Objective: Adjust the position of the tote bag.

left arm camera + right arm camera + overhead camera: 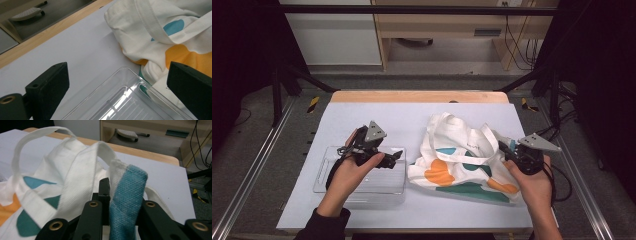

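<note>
Two level tongs: right tongs [117,220] pinching bag [75,190] edge.

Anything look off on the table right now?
The tote bag lies crumpled, not flat, its edge bunched between the right gripper's jaws. One corner laps against the clear plastic tray. Nothing spilled or torn.
</note>
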{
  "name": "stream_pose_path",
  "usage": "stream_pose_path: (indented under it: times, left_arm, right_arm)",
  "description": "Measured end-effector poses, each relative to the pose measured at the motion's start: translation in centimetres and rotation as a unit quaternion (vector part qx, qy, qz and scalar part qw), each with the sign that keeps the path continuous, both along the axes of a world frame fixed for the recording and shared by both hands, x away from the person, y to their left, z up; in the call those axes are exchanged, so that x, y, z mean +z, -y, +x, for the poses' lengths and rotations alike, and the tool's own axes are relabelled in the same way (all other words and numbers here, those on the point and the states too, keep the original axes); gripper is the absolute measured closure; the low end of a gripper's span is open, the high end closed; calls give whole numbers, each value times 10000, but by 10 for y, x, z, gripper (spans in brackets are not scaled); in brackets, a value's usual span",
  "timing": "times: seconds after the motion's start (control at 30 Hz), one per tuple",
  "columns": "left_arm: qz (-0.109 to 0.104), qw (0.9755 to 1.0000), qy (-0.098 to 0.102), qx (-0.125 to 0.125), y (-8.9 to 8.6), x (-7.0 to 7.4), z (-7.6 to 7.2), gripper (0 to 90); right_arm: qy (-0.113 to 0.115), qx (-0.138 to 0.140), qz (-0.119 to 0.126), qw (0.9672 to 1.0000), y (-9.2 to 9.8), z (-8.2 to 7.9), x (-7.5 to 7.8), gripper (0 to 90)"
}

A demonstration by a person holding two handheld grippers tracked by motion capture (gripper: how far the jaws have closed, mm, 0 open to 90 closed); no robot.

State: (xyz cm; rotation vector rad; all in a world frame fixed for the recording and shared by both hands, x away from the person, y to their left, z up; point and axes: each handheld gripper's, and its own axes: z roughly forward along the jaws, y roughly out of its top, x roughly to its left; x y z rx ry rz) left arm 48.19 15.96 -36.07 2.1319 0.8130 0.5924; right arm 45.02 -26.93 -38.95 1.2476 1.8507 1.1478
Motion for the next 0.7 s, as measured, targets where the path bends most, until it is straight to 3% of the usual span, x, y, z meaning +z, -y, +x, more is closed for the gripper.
stream_pose_path:
  times: [0.3, 0.7]
  left_arm:
    - [33, 9999, 79, -100, 8, 4, -4, 43]
    - [118, 9996, 86, -226, 21, -1, -9, 44]
  right_arm:
    - [158, 385, -216, 9989, -24, -17, -2, 790]
    - [241, 689, -344, 9967, -36, -43, -12, 793]
